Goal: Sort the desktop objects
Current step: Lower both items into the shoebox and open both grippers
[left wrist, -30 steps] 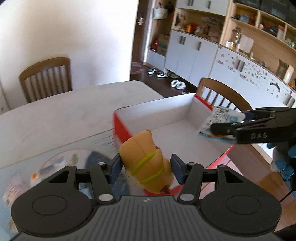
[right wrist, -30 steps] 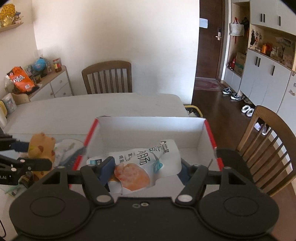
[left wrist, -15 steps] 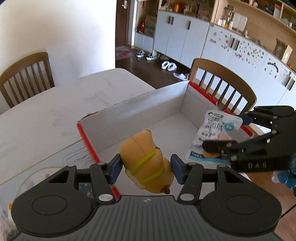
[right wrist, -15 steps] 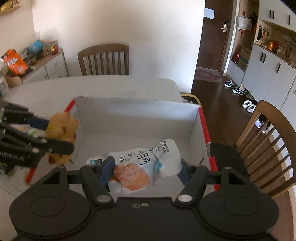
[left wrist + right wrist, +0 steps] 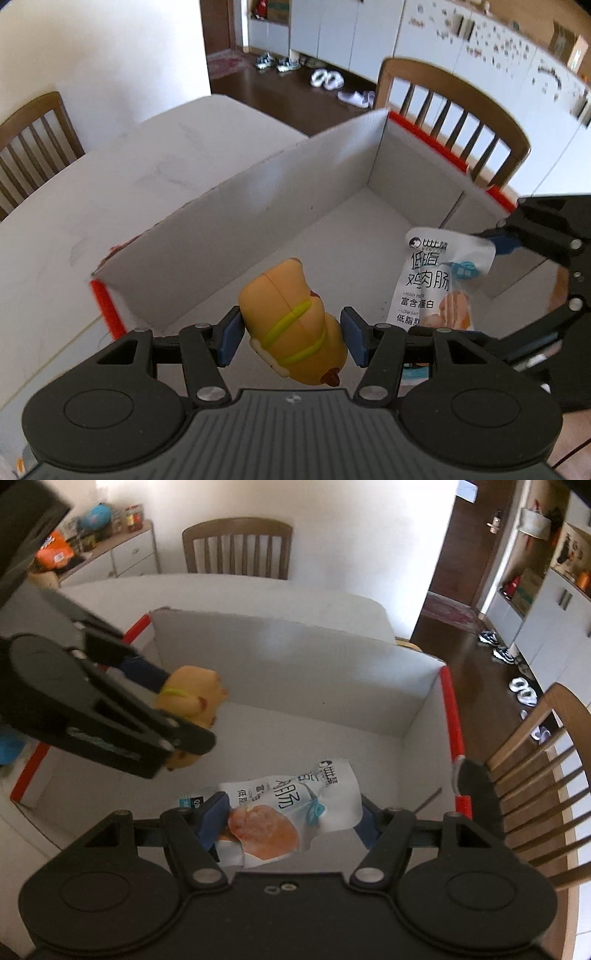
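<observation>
Both hands now down over the box (image 5: 266,192), vs. approaching it a sec ago. My L gripper (image 5: 291,334) clamps the yellow toy (image 5: 291,325); R gripper (image 5: 290,821) pinches the snack pouch (image 5: 291,805). Both items hang above the box floor, not yet released; drop looks next.

Both grippers, left gripper (image 5: 291,334) and right gripper (image 5: 290,821), are matte black plastic with blue pads (image 5: 229,336), silver screws and round side discs.
</observation>
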The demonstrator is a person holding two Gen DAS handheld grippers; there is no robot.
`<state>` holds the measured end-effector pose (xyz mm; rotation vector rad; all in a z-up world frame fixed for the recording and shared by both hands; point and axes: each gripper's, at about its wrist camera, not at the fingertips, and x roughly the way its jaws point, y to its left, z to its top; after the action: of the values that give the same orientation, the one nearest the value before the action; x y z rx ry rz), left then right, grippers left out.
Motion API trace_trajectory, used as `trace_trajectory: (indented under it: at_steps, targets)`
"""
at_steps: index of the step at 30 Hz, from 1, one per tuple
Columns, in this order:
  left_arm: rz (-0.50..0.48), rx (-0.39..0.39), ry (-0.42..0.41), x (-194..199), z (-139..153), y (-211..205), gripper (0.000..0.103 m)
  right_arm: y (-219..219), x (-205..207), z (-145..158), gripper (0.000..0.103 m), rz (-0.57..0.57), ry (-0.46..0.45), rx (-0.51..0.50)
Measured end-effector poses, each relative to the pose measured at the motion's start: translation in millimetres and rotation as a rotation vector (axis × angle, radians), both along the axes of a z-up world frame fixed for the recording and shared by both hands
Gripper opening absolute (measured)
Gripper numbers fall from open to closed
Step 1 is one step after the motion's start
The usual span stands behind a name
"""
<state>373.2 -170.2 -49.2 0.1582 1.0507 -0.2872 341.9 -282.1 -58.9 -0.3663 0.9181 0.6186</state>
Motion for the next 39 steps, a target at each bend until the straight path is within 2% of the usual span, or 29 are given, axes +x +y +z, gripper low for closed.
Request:
trace_trajectory:
  at_steps: [6,12,28,36,39]
  targets:
    - [-0.047,0.065,0.061,11,-17,-14,0.056,6,7,-11,0.07,0.06,0.037,-0.067]
    - [-0.063,0.086,0.109,17,-28,-19,0.056,10,11,-20,0.07,0.09,0.069,-0.113]
    - [-0.059,0.087,0.162,20,-39,-6,0.058,22,19,-25,0.071,0.096,0.112,-0.164]
    - [-0.045,0.075,0.177,20,-39,-5,0.06,21,16,-24,0.079,0.099,0.114,-0.166]
    - [-0.036,0.068,0.177,18,-38,-2,0.064,19,14,-23,0.08,0.09,0.113,-0.156]
